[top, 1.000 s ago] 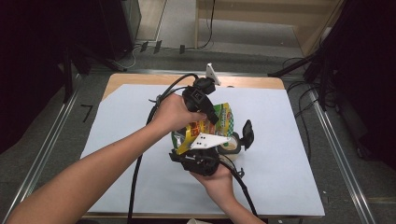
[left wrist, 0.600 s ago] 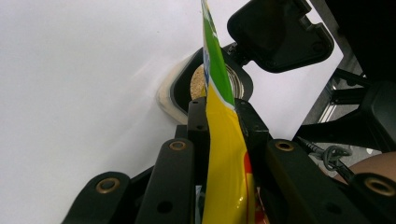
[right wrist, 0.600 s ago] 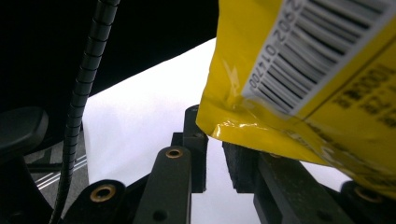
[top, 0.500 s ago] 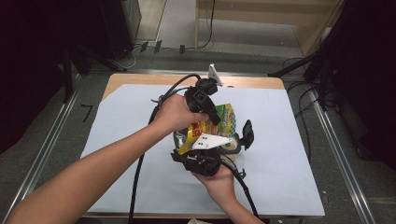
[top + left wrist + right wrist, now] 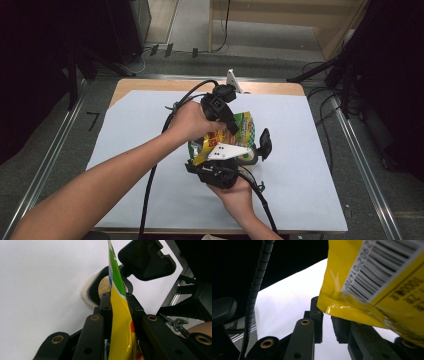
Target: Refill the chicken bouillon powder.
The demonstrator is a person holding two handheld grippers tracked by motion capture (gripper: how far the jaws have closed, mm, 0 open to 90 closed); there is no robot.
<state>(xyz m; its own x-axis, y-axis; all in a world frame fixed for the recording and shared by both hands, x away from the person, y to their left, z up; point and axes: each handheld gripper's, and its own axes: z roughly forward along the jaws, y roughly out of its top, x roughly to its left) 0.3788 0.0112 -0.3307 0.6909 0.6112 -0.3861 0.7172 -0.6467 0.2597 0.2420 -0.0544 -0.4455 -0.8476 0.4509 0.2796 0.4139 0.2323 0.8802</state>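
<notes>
1. Centrally, a yellow-and-green snack bag (image 5: 235,135) is being held up above the middle of the white sheet (image 5: 125,150) covering the table, between the two grippers.
2. The left gripper (image 5: 119,298) is pinching the bag's thin edge; in the left gripper view both black pads are pressing flat on the yellow film, which is rising straight up between them.
3. The right gripper (image 5: 327,312) is sitting at the bag's near end. In the right gripper view a yellow corner with a barcode is lying over the right-hand jaw, with a narrow gap showing between the pads; I cannot tell whether they are gripping the film.
4. In the high view the left hand (image 5: 187,120) is coming in from the left over the bag's far side, and the right hand (image 5: 235,192) is reaching up from the near edge.
5. A black container (image 5: 105,288) holding something tan and crumbly is lying on the sheet just beyond the bag, its open black lid (image 5: 146,258) standing to the right.
</notes>
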